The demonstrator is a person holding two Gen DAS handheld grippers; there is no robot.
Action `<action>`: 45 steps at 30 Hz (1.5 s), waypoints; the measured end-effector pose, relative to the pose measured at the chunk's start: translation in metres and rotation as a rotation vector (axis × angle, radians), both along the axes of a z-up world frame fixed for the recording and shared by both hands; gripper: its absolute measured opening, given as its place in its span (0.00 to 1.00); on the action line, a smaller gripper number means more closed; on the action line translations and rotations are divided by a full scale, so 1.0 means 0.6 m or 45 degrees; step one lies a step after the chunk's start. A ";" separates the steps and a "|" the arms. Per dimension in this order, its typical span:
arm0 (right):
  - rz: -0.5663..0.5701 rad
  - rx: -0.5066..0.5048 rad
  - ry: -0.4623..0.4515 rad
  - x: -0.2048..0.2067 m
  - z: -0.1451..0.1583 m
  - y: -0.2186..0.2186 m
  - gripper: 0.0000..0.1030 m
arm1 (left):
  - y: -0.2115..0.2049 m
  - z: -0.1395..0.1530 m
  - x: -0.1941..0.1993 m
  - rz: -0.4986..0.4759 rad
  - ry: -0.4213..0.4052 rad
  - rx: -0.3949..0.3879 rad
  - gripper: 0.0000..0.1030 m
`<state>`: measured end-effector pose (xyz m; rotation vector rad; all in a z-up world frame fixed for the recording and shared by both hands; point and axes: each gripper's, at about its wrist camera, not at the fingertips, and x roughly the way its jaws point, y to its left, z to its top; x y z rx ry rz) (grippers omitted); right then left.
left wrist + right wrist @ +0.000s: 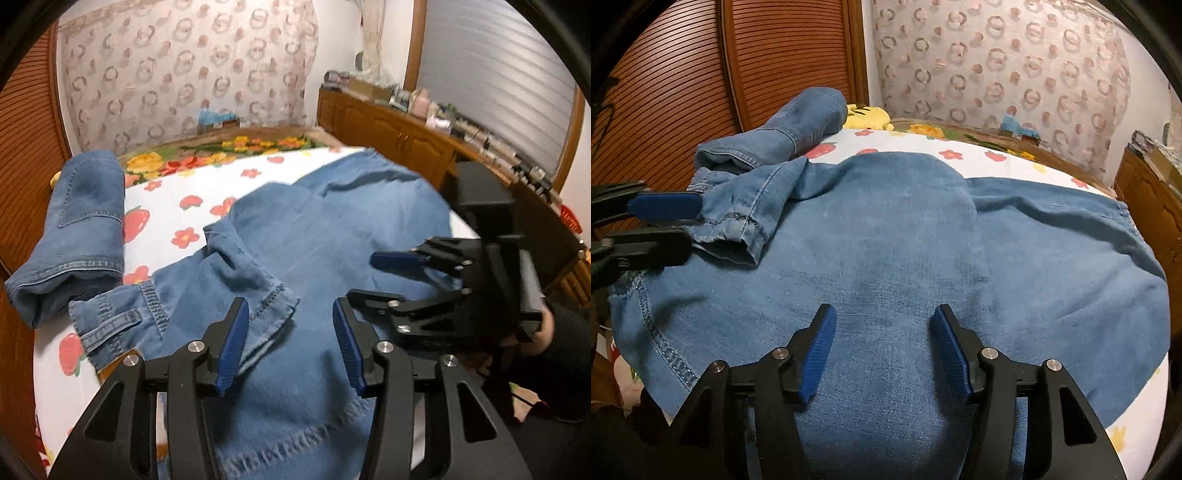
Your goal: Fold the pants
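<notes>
Blue denim pants (317, 229) lie spread across a flowered bed sheet (166, 199); they fill the right wrist view (886, 251). A leg hem (273, 295) is folded back onto the fabric. My left gripper (290, 332) is open and empty, just above the pants near that hem; it also shows at the left of the right wrist view (665, 221). My right gripper (882, 343) is open and empty over the middle of the pants; in the left wrist view it (369, 277) hovers at the right.
A second folded pair of jeans (77, 236) lies at the bed's left edge by the slatted wooden wall (683, 74). A yellow plush toy (868, 114) sits behind it. A wooden cabinet (391, 136) with clutter stands on the right.
</notes>
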<state>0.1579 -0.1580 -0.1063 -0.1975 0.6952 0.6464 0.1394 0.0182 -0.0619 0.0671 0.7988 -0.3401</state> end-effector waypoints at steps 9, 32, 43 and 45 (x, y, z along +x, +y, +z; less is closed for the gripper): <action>0.010 0.028 0.012 0.010 -0.007 -0.026 0.59 | -0.016 -0.045 0.044 0.040 0.067 0.161 0.33; 0.010 0.027 0.007 0.008 -0.010 -0.033 0.59 | 0.181 0.029 0.051 0.335 -0.060 0.133 0.15; 0.010 0.022 0.004 0.007 -0.011 -0.034 0.59 | 0.211 0.018 0.007 0.405 -0.050 -0.026 0.37; 0.010 0.020 0.002 0.007 -0.011 -0.034 0.59 | 0.199 0.021 -0.010 0.370 -0.071 -0.061 0.37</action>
